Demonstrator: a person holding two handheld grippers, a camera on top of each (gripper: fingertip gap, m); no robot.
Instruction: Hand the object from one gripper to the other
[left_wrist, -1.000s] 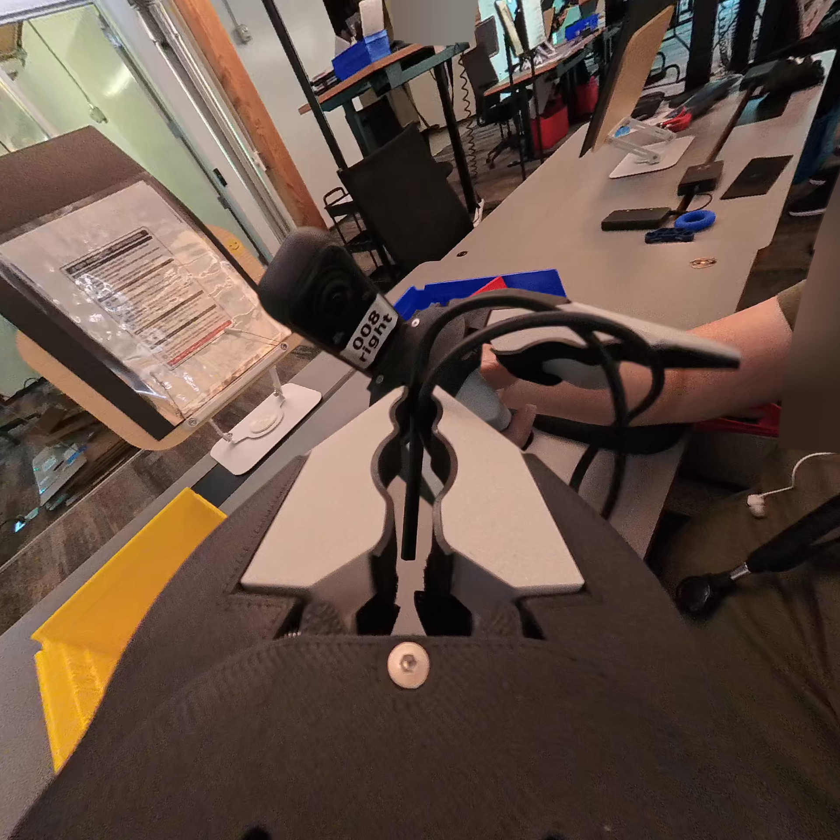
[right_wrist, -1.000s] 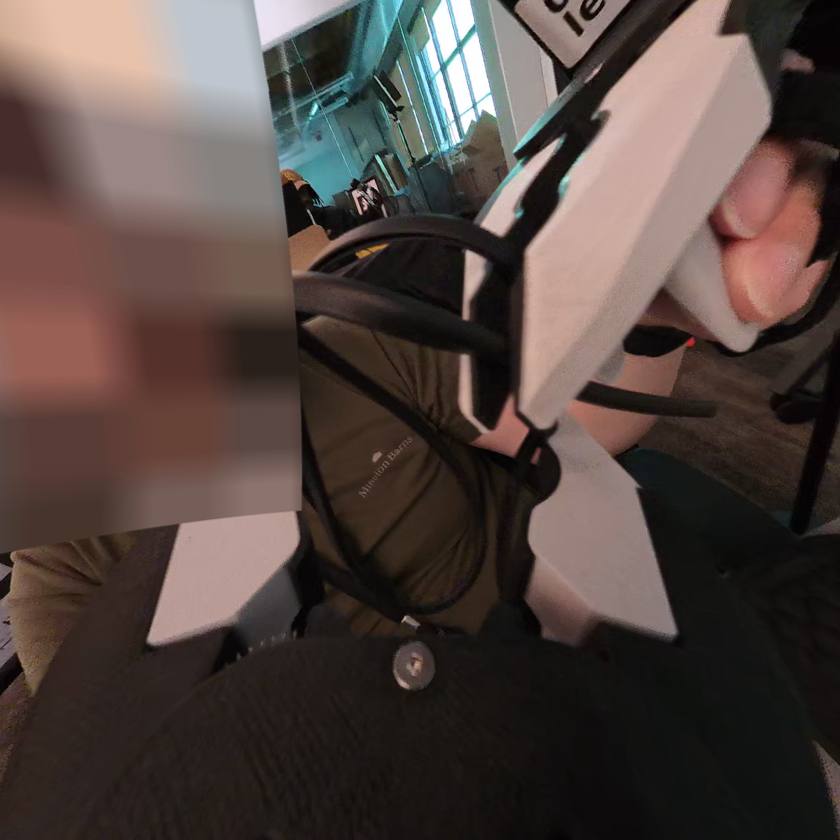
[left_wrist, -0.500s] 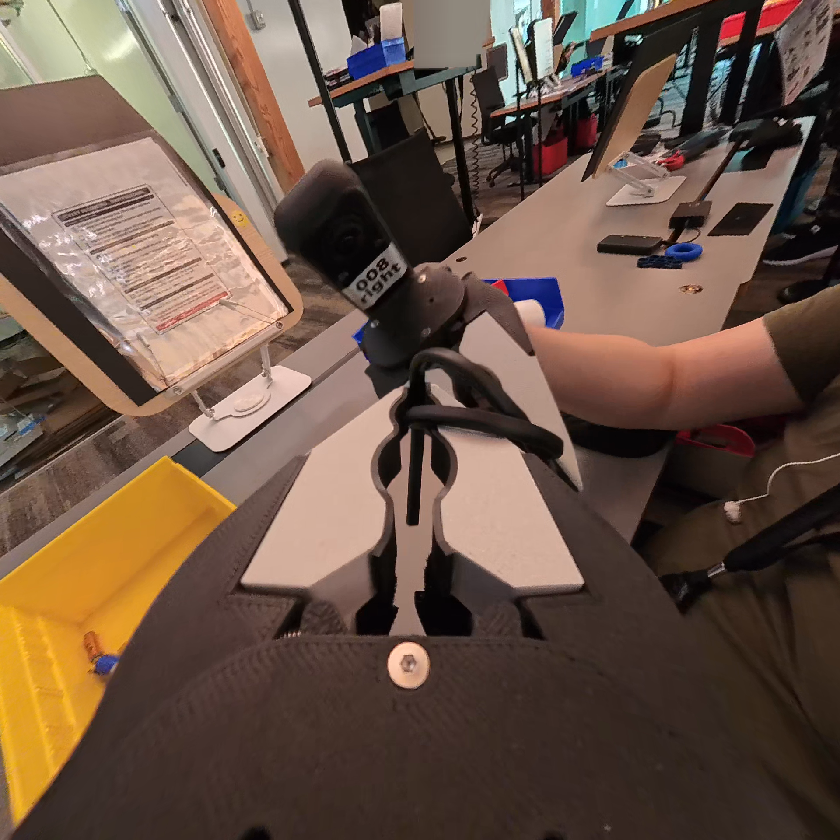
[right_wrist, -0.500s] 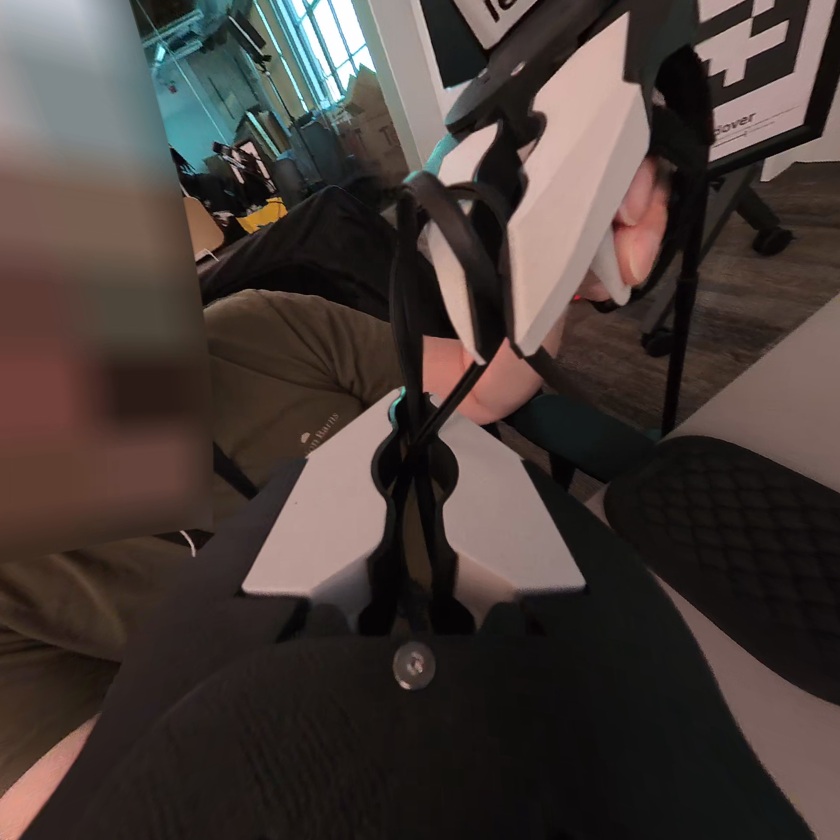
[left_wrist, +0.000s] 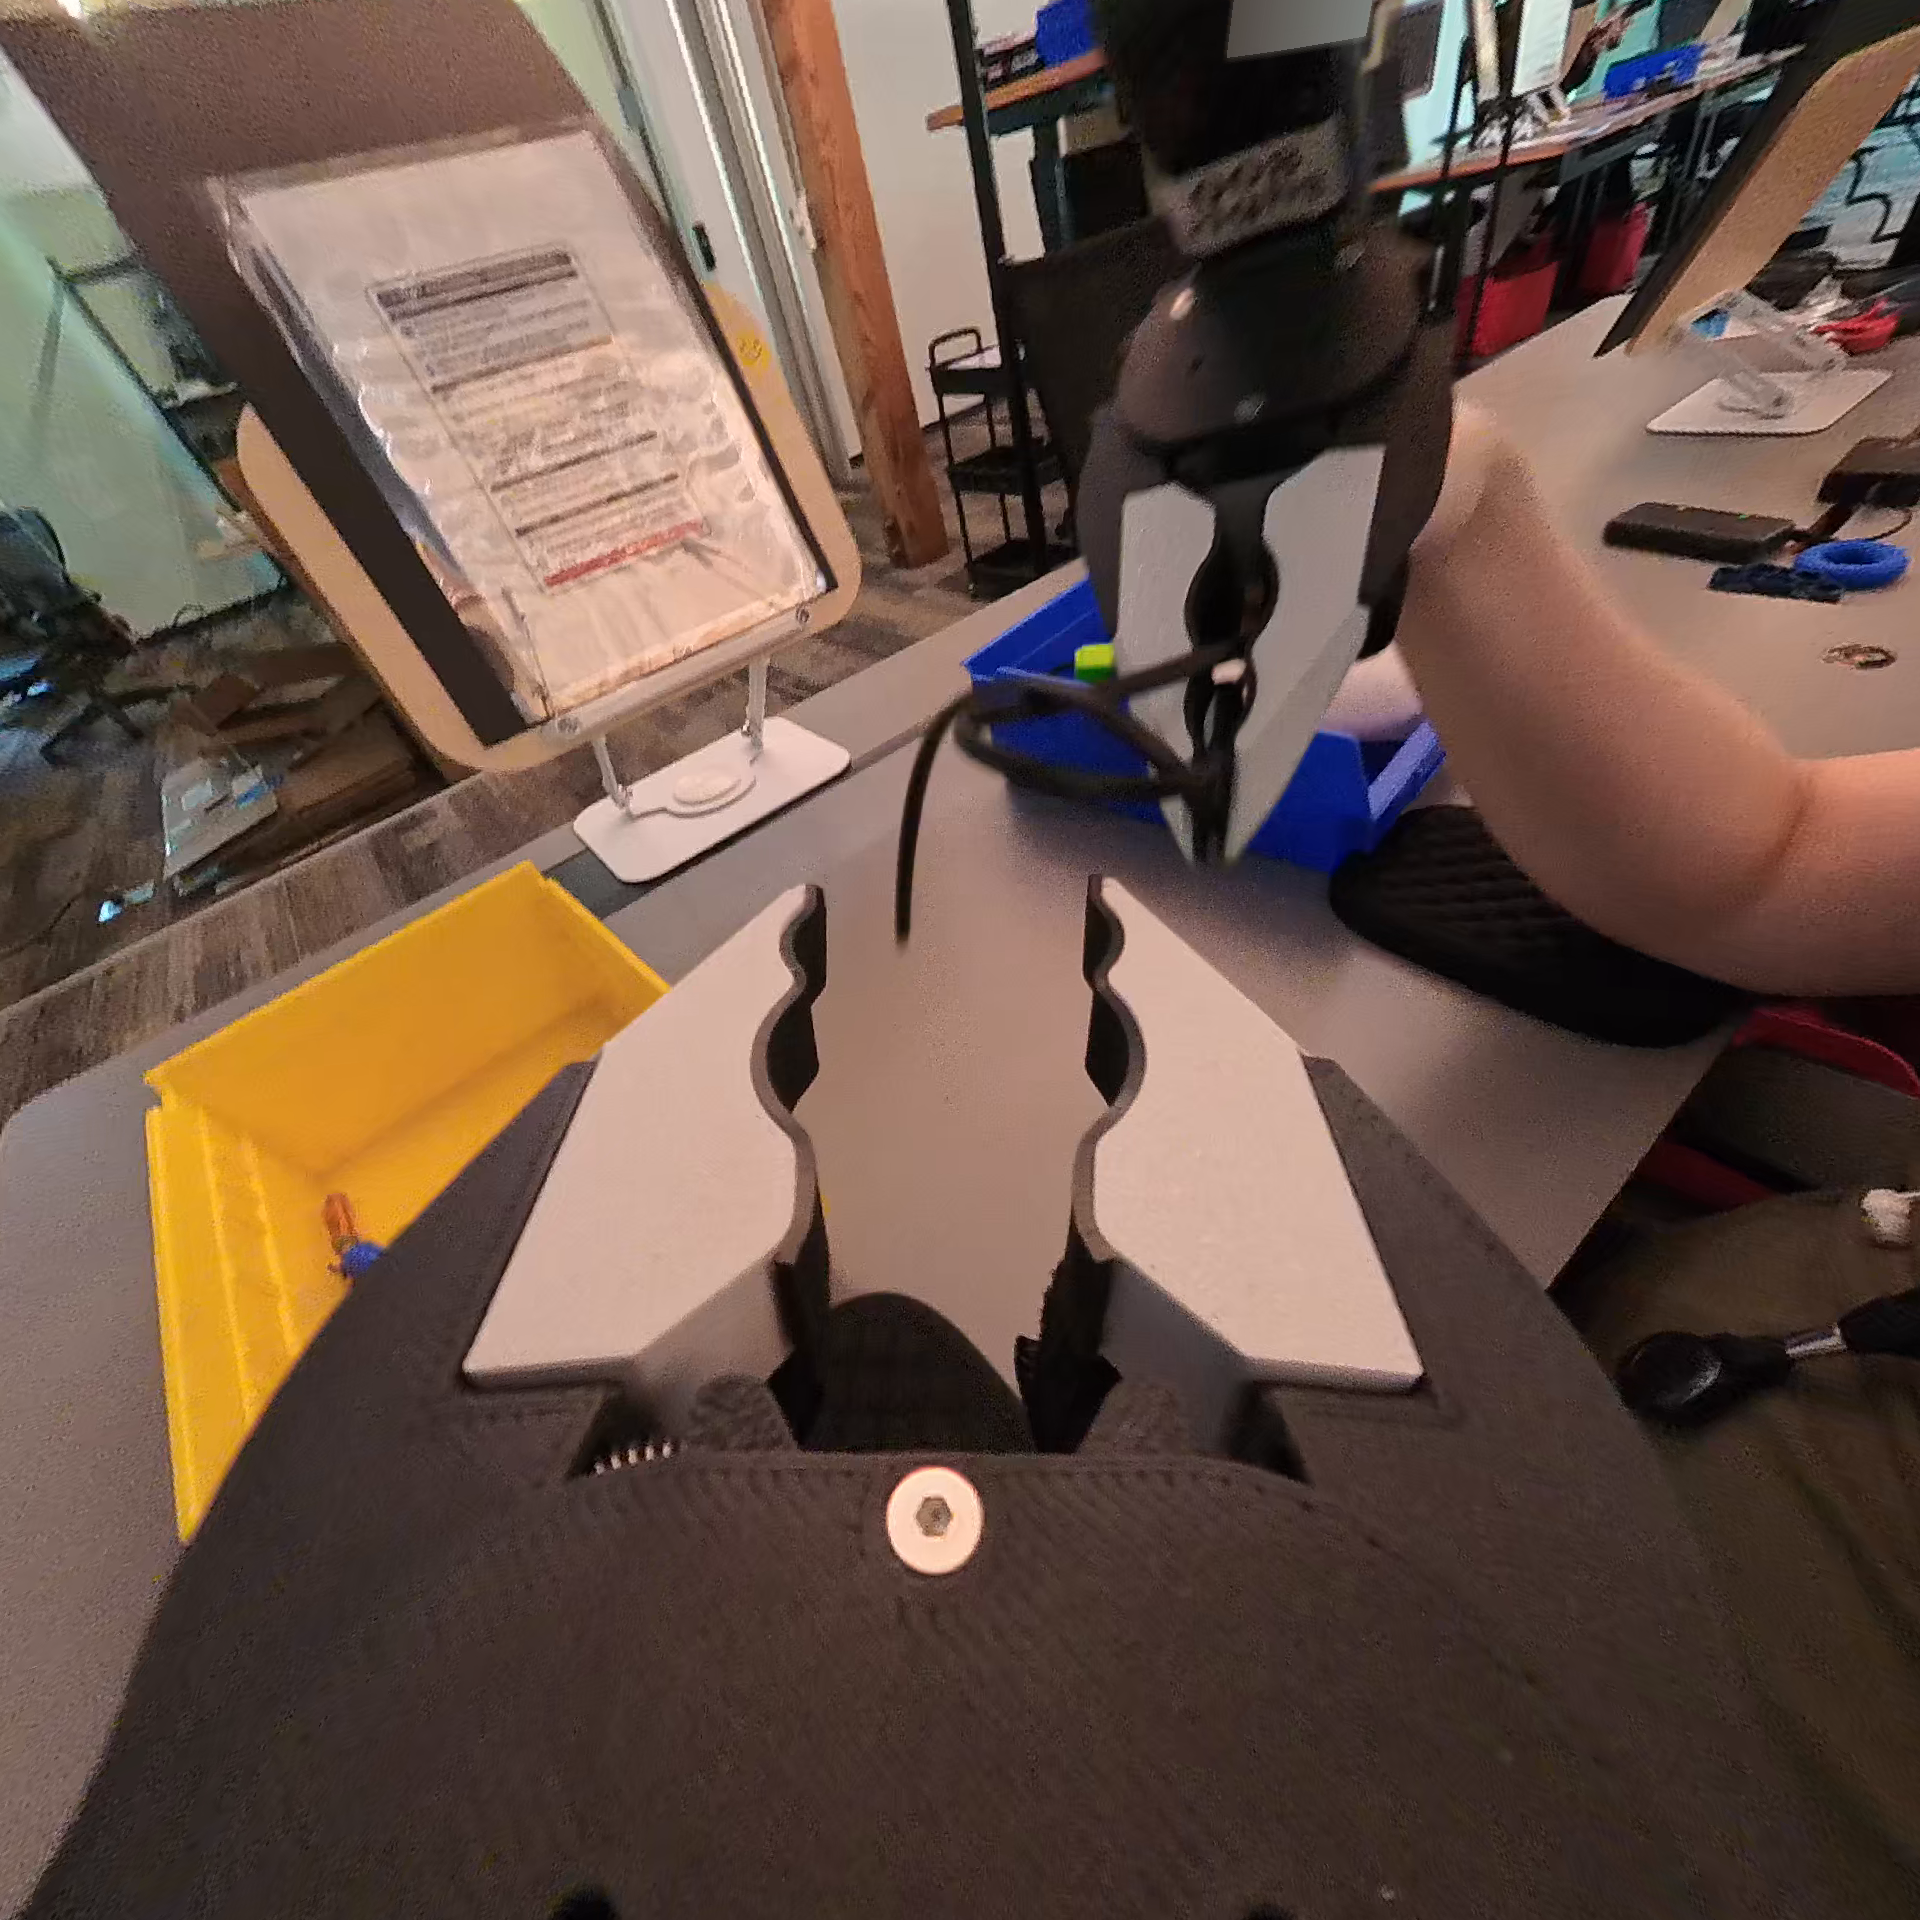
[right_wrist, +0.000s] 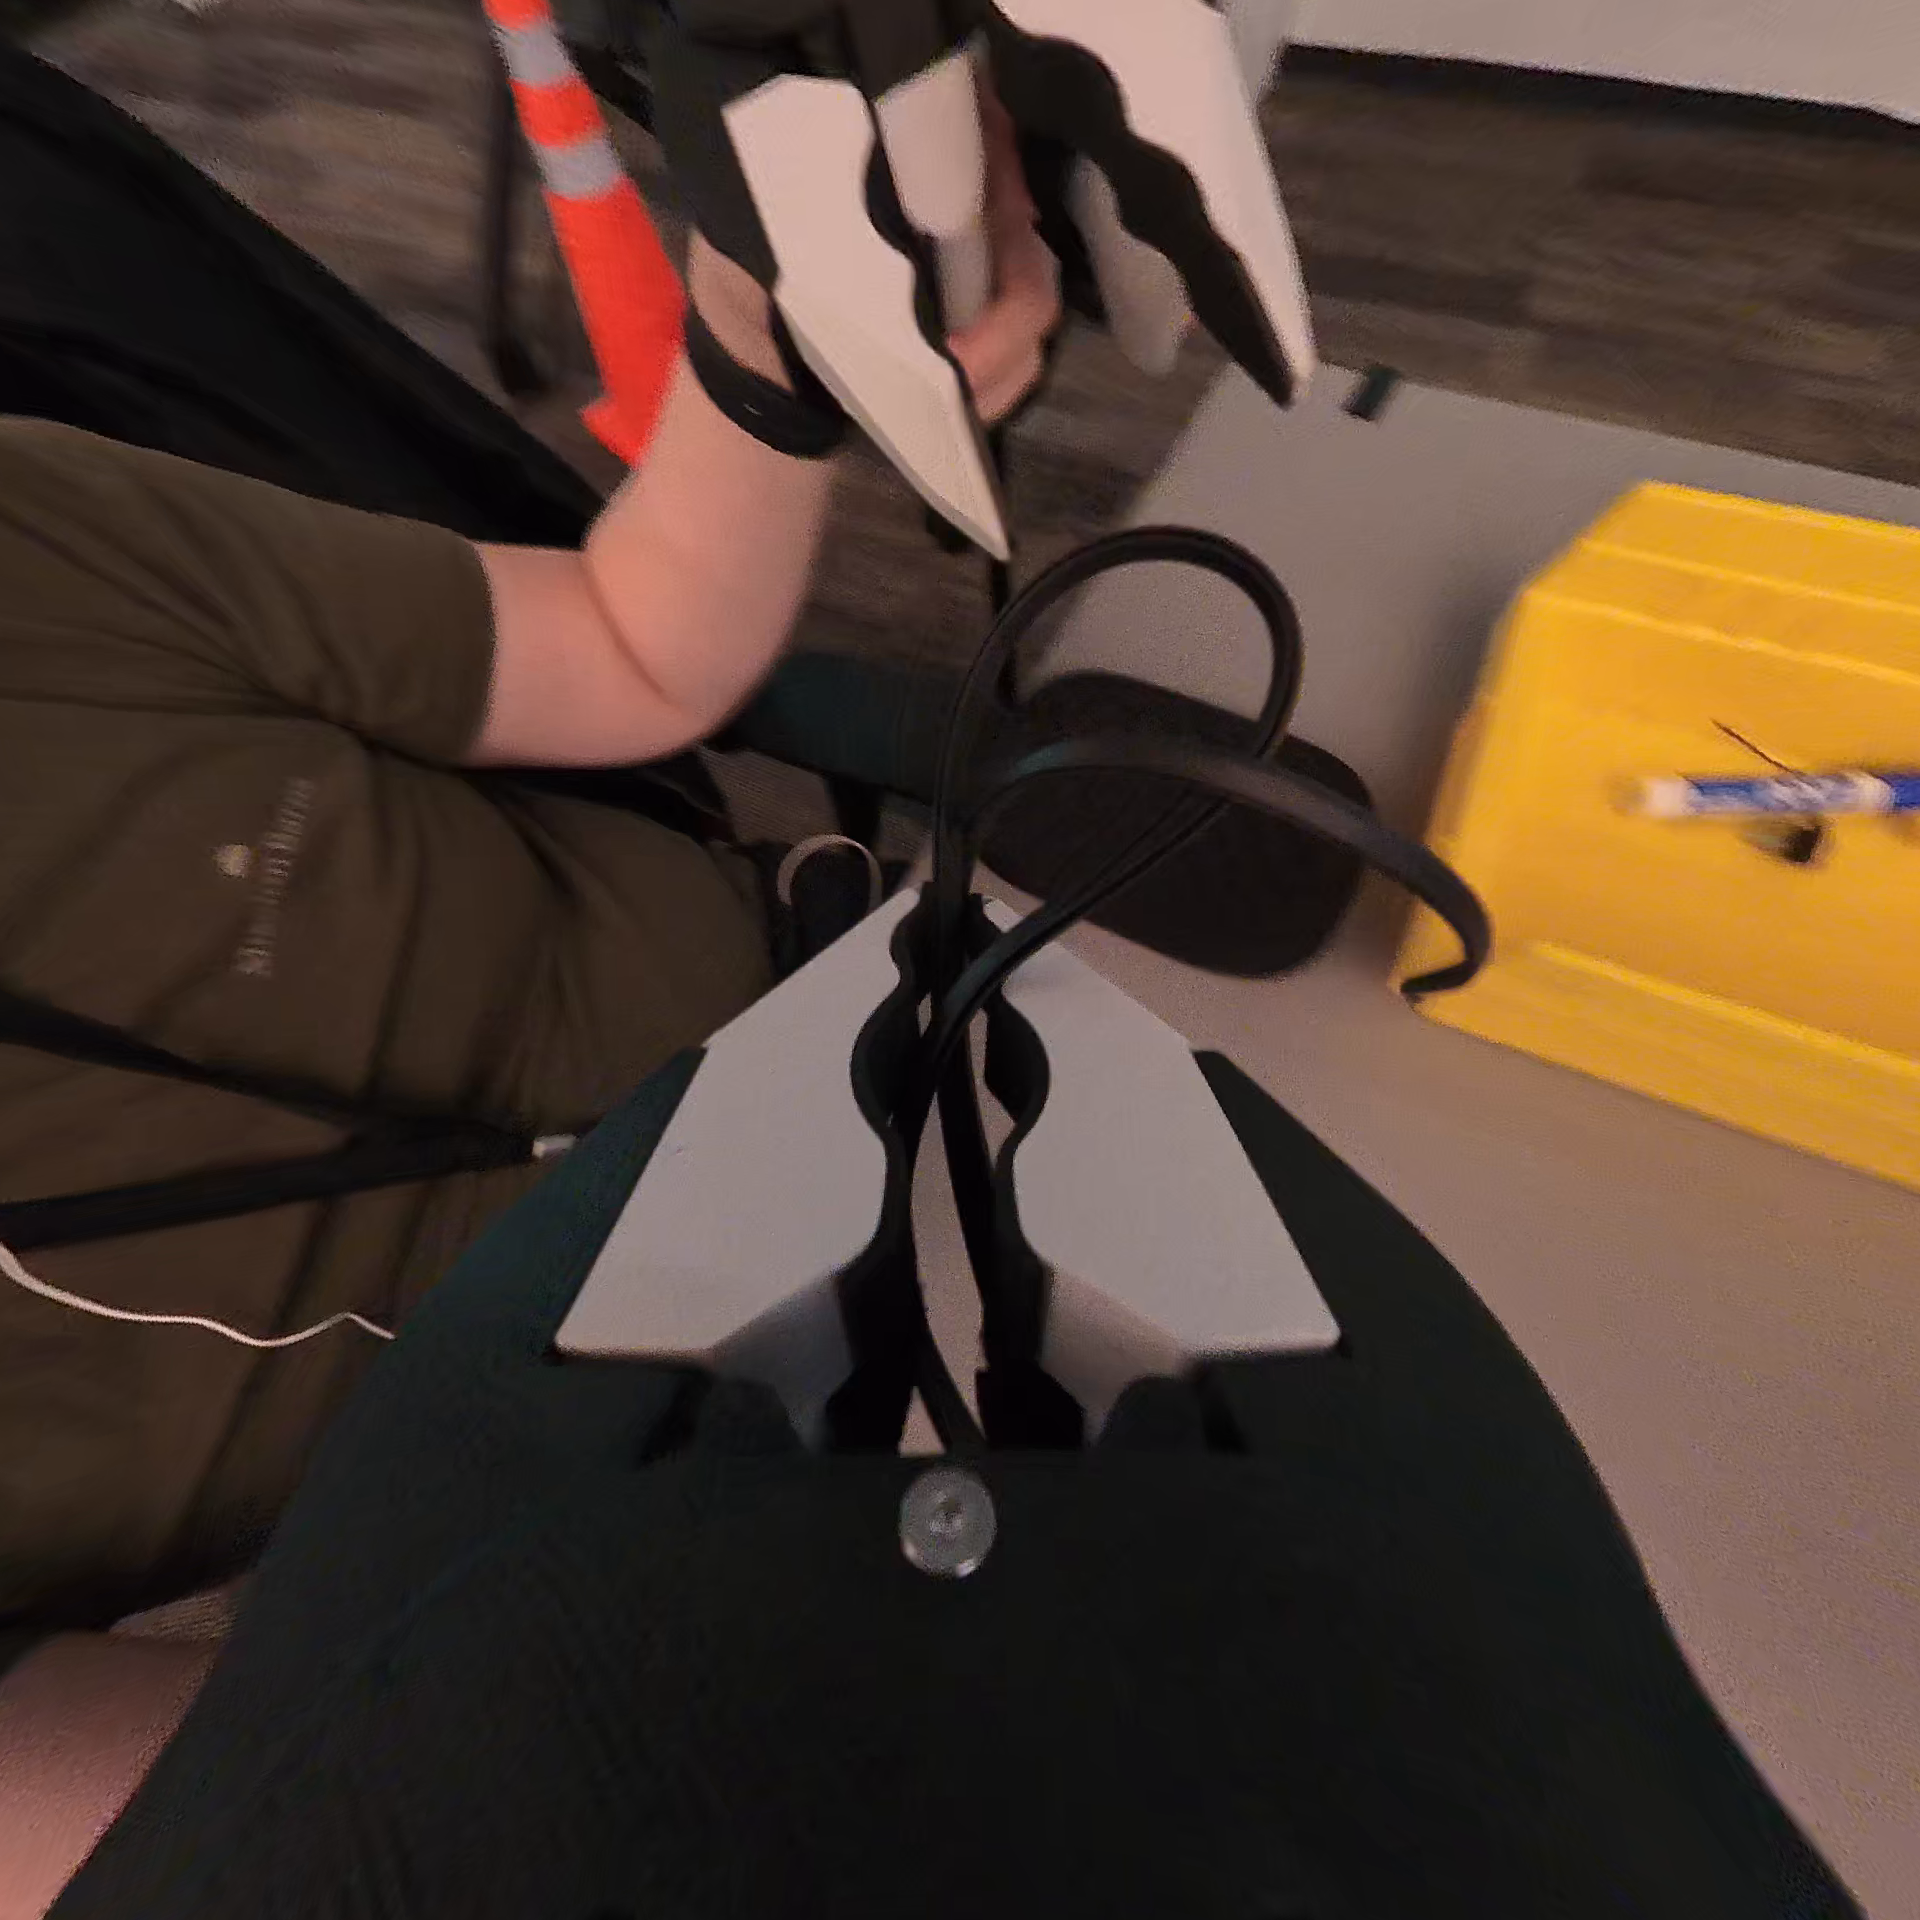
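Note:
A looped black cable (right_wrist: 1280, 644) is the object. My right gripper (right_wrist: 940, 909) is shut on it, with the loops and one loose end curling out past the fingertips. In the left wrist view the right gripper (left_wrist: 1205, 842) points down over the grey table (left_wrist: 1455, 1091), with the cable (left_wrist: 1039, 727) hanging from it and one end dangling just ahead of my left gripper (left_wrist: 951, 899). My left gripper is open and empty, clear of the cable. It also shows in the right wrist view (right_wrist: 1138, 462), jaws spread, above and beyond the cable.
A yellow bin (left_wrist: 395, 1039) sits at the table's left; the right wrist view shows it (right_wrist: 1662, 935) with a blue-and-white marker (right_wrist: 1766, 795). A blue bin (left_wrist: 1049, 717), a document stand (left_wrist: 520, 436), a black pad (left_wrist: 1507, 935) and an orange cone (right_wrist: 613, 270) are nearby. The left gripper's tips are roughly 8 cm from the right gripper's.
My left gripper has opened and let go of the cable. The right gripper, shut on the cable, has drawn away from it, and both views have tilted down toward the table.

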